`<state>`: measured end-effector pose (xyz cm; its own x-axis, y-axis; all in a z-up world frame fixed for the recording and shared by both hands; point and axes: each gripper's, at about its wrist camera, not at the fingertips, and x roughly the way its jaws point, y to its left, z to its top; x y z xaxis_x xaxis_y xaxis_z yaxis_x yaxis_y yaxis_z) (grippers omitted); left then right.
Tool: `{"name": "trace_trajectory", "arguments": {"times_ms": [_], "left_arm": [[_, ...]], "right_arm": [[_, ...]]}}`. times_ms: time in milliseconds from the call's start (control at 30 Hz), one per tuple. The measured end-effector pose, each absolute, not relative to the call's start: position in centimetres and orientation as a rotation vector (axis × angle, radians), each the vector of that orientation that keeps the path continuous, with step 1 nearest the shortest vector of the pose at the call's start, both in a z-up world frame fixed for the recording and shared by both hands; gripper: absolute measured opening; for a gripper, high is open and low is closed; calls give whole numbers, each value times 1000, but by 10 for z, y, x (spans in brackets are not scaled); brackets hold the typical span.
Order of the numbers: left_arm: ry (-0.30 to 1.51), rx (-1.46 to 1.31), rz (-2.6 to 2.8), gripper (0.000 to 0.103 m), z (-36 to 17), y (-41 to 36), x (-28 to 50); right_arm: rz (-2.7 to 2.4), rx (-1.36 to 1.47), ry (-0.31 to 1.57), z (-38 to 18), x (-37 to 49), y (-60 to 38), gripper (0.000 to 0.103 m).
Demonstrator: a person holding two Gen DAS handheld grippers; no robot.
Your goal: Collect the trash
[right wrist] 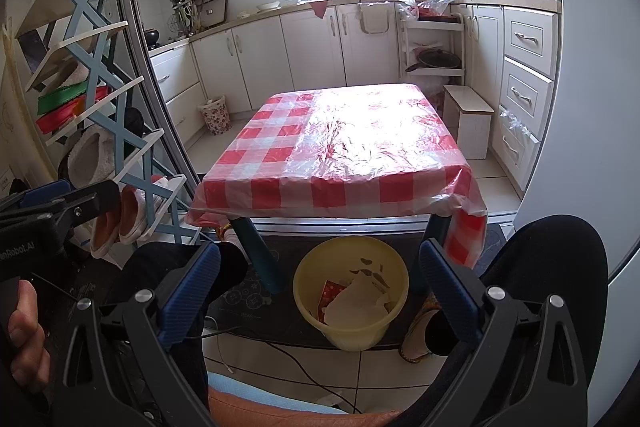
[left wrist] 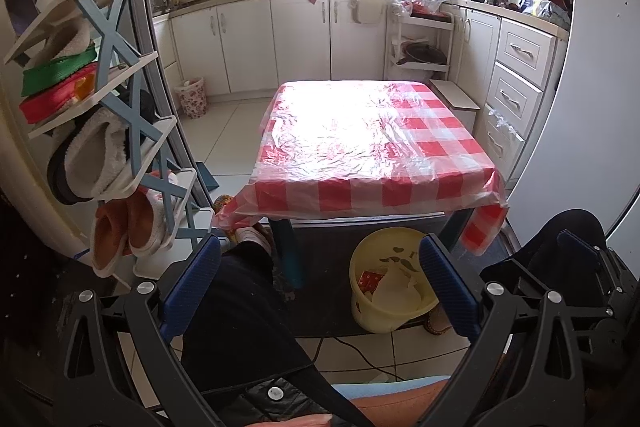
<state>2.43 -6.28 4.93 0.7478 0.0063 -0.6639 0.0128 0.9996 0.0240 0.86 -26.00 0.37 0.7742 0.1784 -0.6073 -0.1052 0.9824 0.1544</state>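
The trash (right wrist: 352, 301), crumpled white paper and a red printed scrap, already lies inside the yellow waste bin (right wrist: 348, 331), which stands on the floor mat (right wrist: 256, 307) below the near edge of the counter (right wrist: 344, 147). The counter top, covered by a red checked cloth under clear plastic film, shows no loose litter in either view; glare hides part of the far surface.

Both tools are held back from the counter, above the person's knees. The left hand-held gripper (left wrist: 320, 283) has its jaws spread wide and empty. The right hand-held gripper (right wrist: 320, 287) is likewise released, with nothing between its pads.

Hazards from here:
- The bin stands just beside the teal counter leg (right wrist: 260, 255); a low reach could knock the bin and spill its contents.
- A cable (right wrist: 288, 355) runs across the tiles near the bin; a fingertip could snag it.
- The overhanging plastic film (right wrist: 464, 211) hangs near the right finger and could catch, dragging the cloth.
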Motion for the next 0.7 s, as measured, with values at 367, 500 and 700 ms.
{"name": "trace_trajectory", "arguments": {"times_ms": [367,500,700], "left_arm": [[709,-15,19,95,47,-55,27],[736,-5,34,95,42,-57,38],[862,-35,11,95,22,-58,69]], "right_arm": [[155,111,652,5,8,-258,96],[149,101,646,6,16,-256,96],[129,97,650,2,37,-259,96]]}}
